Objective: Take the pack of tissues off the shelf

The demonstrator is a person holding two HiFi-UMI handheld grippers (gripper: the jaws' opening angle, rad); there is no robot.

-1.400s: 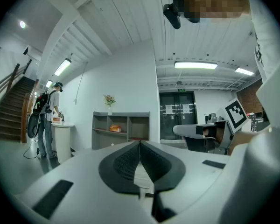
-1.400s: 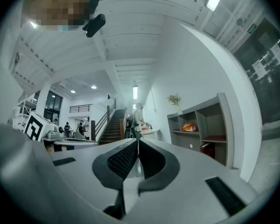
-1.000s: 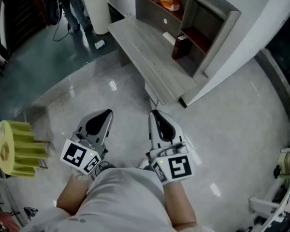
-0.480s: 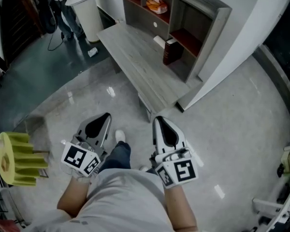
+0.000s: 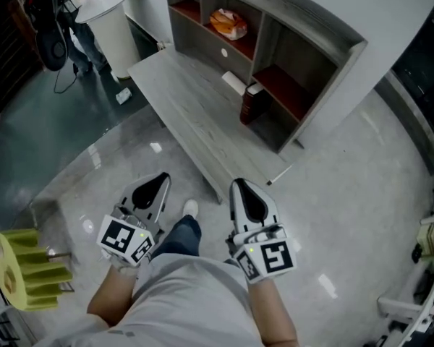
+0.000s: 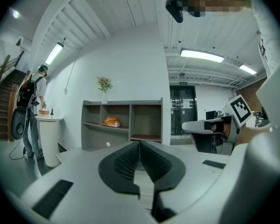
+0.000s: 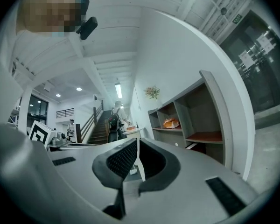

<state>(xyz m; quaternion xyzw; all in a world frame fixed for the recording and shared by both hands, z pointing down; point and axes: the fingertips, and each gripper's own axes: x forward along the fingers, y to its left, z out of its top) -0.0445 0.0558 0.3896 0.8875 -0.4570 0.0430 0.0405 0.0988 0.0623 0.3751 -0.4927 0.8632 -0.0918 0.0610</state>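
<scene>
The left gripper [image 5: 159, 180] and right gripper [image 5: 239, 187] are held closed, empty; the pack of tissues [image 5: 228, 24], far beyond their fingers, is barely made out.

Behind the worktop [image 5: 179, 110], along its back edge: the shelf [image 5: 315, 67]. In the shelf's middle upper compartment: the pack of tissues [image 5: 228, 24]. On the worktop, by the right half of the back edge: a box [image 5: 250, 104] standing upright, a flat slip [image 5: 233, 82] just left of it. Past the worktop's far-left end: a round stand [image 5: 110, 16], a person [image 5: 87, 45] beside it. Off the front edge, over the floor: left gripper [image 5: 159, 181] and right gripper [image 5: 240, 188], side by side. Far left of both: a rack [image 5: 25, 266].
</scene>
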